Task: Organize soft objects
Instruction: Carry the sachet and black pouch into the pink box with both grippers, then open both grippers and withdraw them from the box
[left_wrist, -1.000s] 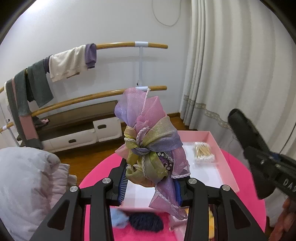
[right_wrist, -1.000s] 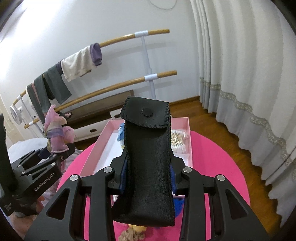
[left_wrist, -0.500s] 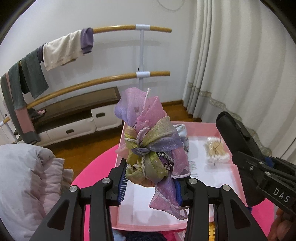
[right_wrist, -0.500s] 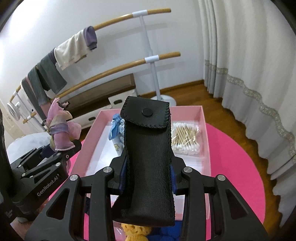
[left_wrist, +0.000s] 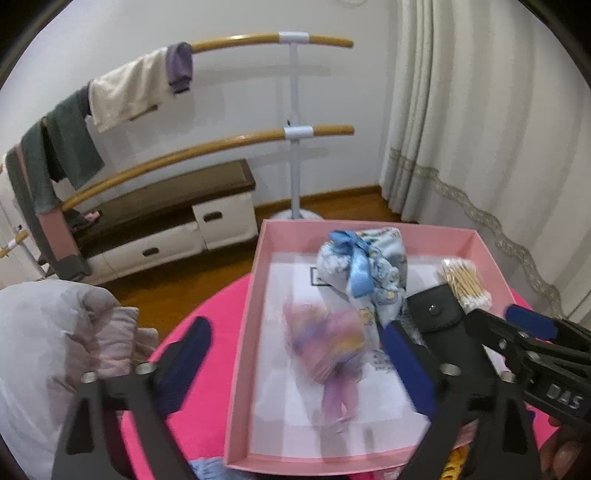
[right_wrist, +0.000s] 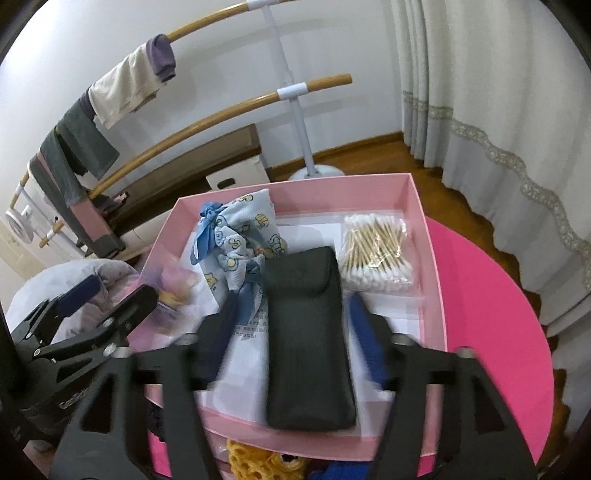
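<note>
Releasing into box (left_wrist: 255, 280): left gripper (left_wrist: 295, 354) opening over blurred bow (left_wrist: 325, 347), right gripper (right_wrist: 291, 332) opening around pouch (right_wrist: 306, 332); next, withdrawing clear, fetching remaining items.

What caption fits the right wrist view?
Right gripper opening, black leather pouch between its fingers, over the pink box.

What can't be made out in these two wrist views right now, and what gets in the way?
- Pink-purple bow: motion-blurred in the left wrist view; whether it has landed in the pink box is unclear.
- Yellow knitted item: right wrist view, cut off by the bottom edge and hidden behind the box's front wall.
- Printed sheet on the box floor: text too small, partly covered by the black leather pouch.
</note>
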